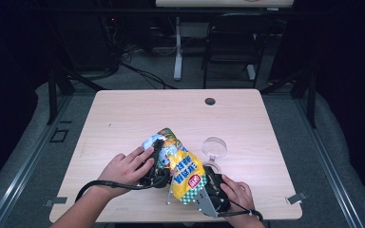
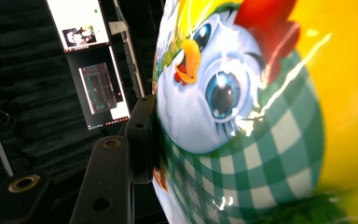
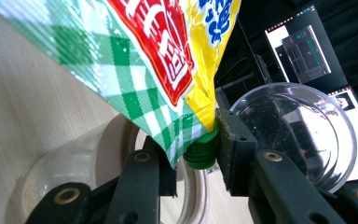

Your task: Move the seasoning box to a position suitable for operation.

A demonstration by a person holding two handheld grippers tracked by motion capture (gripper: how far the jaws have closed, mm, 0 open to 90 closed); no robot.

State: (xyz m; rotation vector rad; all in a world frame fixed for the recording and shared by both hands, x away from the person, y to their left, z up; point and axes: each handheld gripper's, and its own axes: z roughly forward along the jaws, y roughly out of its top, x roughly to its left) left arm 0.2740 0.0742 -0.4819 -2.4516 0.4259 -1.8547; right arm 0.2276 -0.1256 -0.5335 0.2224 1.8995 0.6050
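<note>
My left gripper [image 1: 158,164] pinches the seasoning pouch [image 1: 183,168] upright; my right gripper [image 3: 200,156] apparently clamps its green cap [image 3: 200,151] below, over the jar [image 3: 98,158].

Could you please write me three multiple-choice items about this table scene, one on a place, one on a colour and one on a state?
1. Where does the clear lid lie?
A. on the table, beyond the bag
B. on the chair
C. on the floor

2. What colour is the bag's screw cap?
A. red
B. green
C. white

3. How is the snack bag held?
A. flat, untouched
B. hanging from one tool
C. gripped by both tools

Answers: 1 A, the high view shows it on the tabletop; 2 B, green between the right tool's jaws; 3 C, the left tool presses its side too.
</note>
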